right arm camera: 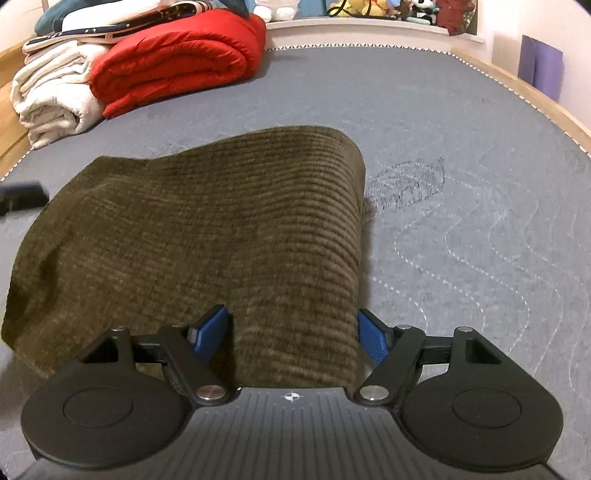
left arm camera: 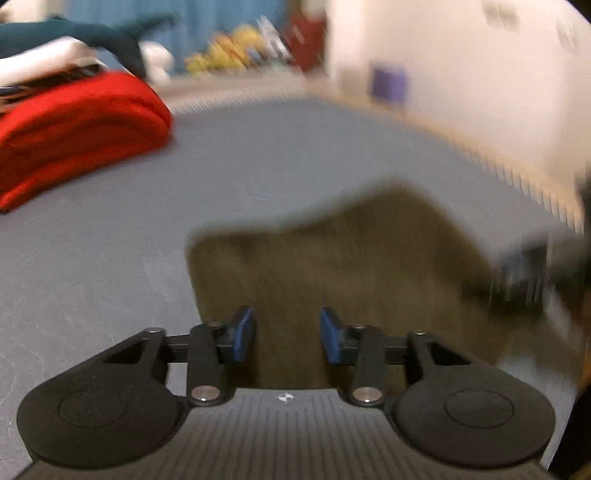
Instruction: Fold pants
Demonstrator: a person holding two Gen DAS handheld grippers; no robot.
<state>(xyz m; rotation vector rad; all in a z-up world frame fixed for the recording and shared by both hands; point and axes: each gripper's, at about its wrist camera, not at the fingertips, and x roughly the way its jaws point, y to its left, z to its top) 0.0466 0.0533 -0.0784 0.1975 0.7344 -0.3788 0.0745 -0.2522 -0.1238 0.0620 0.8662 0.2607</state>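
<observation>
The olive-brown corduroy pants [right arm camera: 203,221] lie folded on a grey mattress [right arm camera: 443,129], with a rounded fold edge on their right side. My right gripper [right arm camera: 291,338] stands open and wide over the near end of the pants. The cloth runs between its blue pads [right arm camera: 373,341], which do not visibly squeeze it. In the blurred left wrist view the pants [left arm camera: 332,258] spread ahead of my left gripper [left arm camera: 287,334]. Its jaws stand partly apart above the cloth, with nothing pinched between them. A dark shape [right arm camera: 22,195] shows at the pants' far left.
A rolled red blanket [right arm camera: 177,62] and a stack of white towels [right arm camera: 51,99] sit at the mattress's back left, with darker folded clothes on top. A wooden bed frame [right arm camera: 535,99] borders the right side. Plush toys [right arm camera: 362,7] line a shelf behind. A purple object [right arm camera: 541,70] stands by the wall.
</observation>
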